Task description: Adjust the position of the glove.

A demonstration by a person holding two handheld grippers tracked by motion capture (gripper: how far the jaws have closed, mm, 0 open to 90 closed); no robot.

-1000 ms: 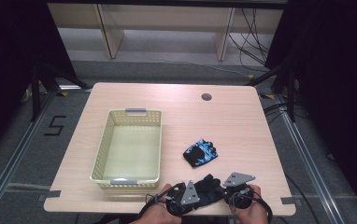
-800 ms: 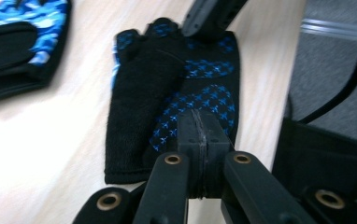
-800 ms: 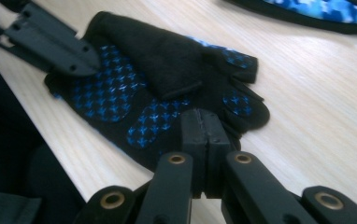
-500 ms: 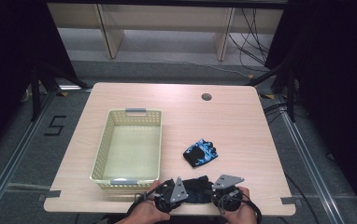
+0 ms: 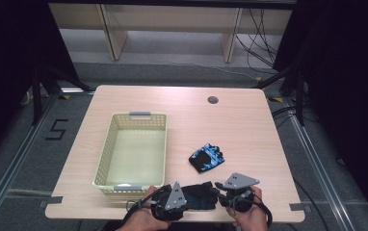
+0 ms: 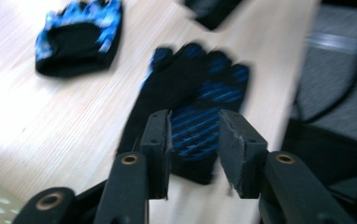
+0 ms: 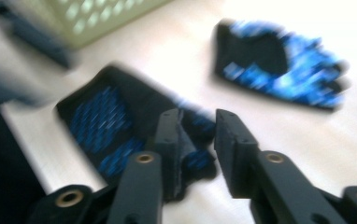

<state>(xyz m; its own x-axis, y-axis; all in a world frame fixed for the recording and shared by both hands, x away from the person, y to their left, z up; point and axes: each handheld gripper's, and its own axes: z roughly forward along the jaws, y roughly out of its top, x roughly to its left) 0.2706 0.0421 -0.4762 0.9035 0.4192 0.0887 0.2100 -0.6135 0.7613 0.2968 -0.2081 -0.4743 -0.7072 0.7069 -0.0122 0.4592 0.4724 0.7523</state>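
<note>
So the person's got both tools down at the near edge of the table [image 5: 124, 96], and there's a dark glove [image 5: 196, 197] with blue stripes lying flat right between them. The left gripper [image 6: 193, 140] has its jaws spread apart, hanging just over the cuff end of that glove with the blue-striped part showing in the gap, not pinching anything. The right gripper [image 7: 197, 140] is spread too, with the glove's finger end just beside and partly behind its left jaw; blurry, but nothing sits between the jaws. A second glove [image 5: 207, 158], the brighter blue-patterned one, lies a bit farther up the table, apart from both tools. The yellow basket [image 5: 106, 154] sits to the left of the gloves.
</note>
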